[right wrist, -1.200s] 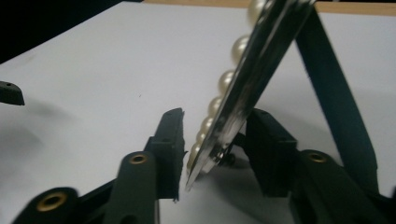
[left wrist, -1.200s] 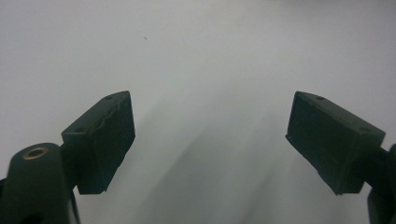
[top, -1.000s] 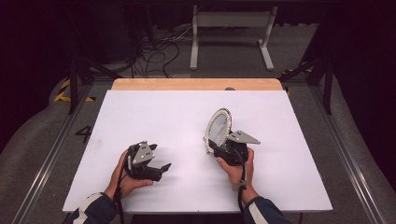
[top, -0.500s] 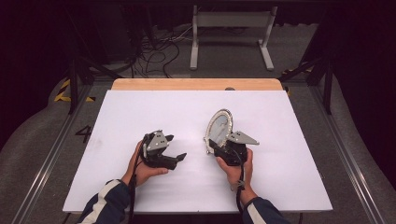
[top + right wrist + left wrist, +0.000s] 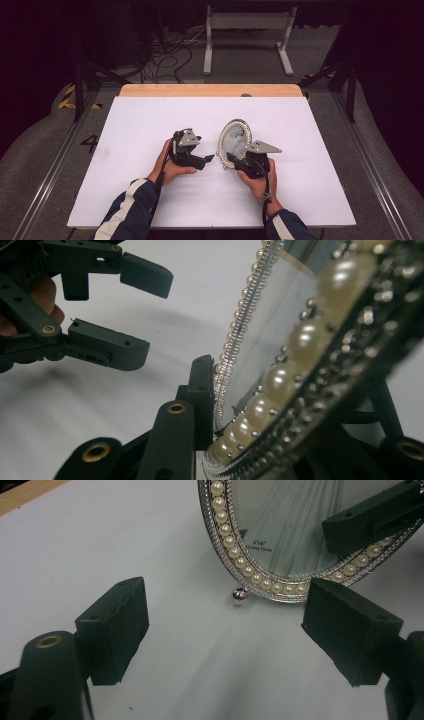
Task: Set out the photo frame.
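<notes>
left gripper (image 5: 207,159): jaws spread, empty, aimed right at frame | right gripper (image 5: 234,160): jaws just closing, clamped on frame's lower rim | frame (image 5: 234,141): oval, pearl-edged, upright, long axis vertical, mid-table (image 5: 150,200), nearer its front edge, just right of left gripper

upright oval frame (image 5: 234,141) blocking, bare table (image 5: 140,125) left
</notes>
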`<state>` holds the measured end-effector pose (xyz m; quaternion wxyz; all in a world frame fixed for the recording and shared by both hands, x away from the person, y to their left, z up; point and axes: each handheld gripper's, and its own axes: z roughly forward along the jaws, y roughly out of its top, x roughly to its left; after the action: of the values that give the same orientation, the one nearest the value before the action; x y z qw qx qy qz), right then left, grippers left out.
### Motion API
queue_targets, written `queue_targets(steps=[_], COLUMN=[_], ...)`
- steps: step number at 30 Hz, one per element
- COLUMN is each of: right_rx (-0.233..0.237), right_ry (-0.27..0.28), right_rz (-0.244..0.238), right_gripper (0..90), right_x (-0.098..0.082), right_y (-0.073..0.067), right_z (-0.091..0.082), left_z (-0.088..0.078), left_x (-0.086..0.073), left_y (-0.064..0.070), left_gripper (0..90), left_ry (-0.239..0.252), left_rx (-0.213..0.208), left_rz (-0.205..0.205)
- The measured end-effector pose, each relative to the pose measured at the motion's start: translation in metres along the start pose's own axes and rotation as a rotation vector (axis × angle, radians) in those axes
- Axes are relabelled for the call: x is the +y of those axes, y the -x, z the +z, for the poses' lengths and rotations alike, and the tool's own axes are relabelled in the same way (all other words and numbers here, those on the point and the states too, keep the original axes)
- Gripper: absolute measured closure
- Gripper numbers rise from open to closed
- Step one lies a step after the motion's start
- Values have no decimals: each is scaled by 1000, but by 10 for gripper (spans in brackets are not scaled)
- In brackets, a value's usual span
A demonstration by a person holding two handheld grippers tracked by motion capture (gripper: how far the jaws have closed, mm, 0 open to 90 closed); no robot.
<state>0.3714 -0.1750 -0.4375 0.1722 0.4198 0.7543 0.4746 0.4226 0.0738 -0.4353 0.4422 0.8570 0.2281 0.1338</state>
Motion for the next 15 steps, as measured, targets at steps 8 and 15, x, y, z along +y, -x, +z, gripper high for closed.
queue_targets(steps=[8,15], right_rx=[86,133], right_ry=[-27,-45], right_rz=[-8,-2], right_gripper=[778,800], right_x=[2,4], right_y=[11,16], right_z=[-1,-2], left_z=[2,15], left_x=[5,6], left_y=[-2,-7], left_gripper=[188,181], left_ry=[29,7], left_rx=[-34,-57], left_rz=[1,-9])
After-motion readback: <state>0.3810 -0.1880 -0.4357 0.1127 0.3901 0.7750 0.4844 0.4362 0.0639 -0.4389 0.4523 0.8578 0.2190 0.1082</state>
